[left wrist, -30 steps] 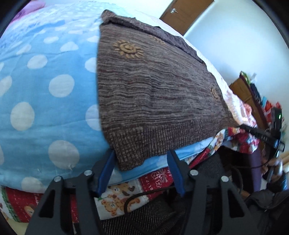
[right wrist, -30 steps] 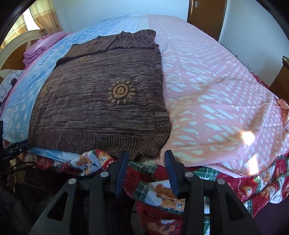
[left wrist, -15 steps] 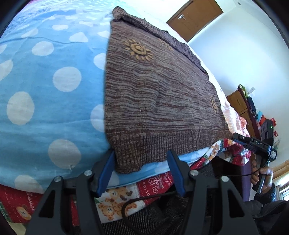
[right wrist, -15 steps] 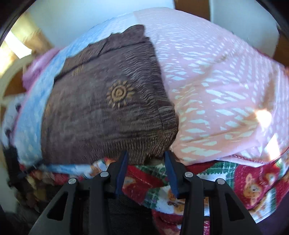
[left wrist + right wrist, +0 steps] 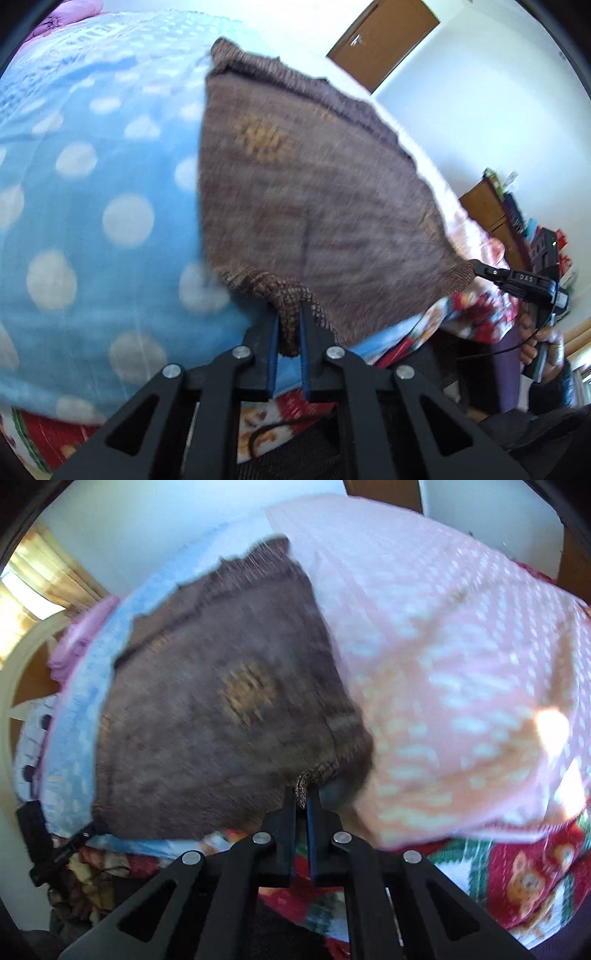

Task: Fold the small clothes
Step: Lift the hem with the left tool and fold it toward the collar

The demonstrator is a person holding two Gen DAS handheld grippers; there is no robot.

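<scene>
- Pinching the sweater (image 5: 314,206) hem low in both frames, I have the left gripper (image 5: 288,332) and right gripper (image 5: 302,797) just clamped shut on its two near corners.
- Beyond, its long axis runs away toward upper frame across the bed (image 5: 92,221), equally near both hands.

Brown sweater (image 5: 314,206) w/ gold suns; blue polka-dot blanket (image 5: 92,221)

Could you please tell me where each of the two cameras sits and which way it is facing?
Left wrist: on the left tongs, looking down along them at the brown sweater on the blue dotted blanket; right tongs and a hand show.
Right wrist: on the right tongs, facing sweater and pink blanket.
Shared: the sweater's hem, pinched by both.
</scene>
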